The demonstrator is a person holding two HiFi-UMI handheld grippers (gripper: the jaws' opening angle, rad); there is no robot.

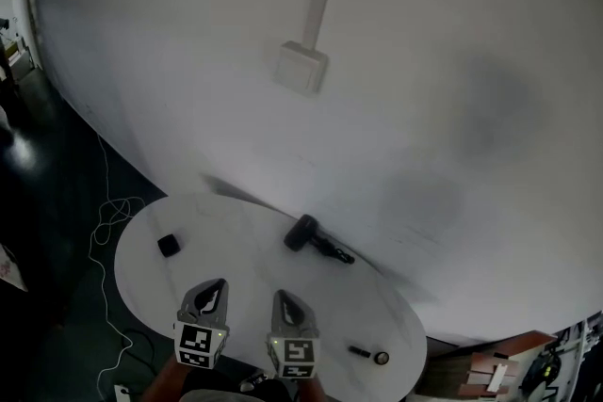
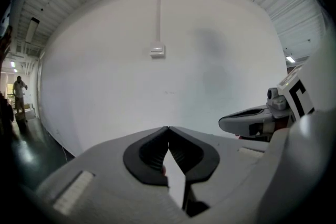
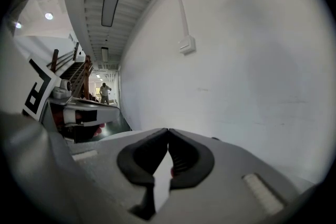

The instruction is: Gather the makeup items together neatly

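On the table [image 1: 236,231], black brush [image 1: 316,240] beyond left gripper [image 1: 218,283] and right gripper [image 1: 281,296], jaws together.

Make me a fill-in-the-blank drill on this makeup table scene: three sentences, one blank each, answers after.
1. The left gripper and the right gripper both have their jaws ____, with nothing between them.
2. The makeup items lie on a round ____ table.
3. The small black square case lies nearer the ____ gripper than the other one.
Missing words: shut; white; left.
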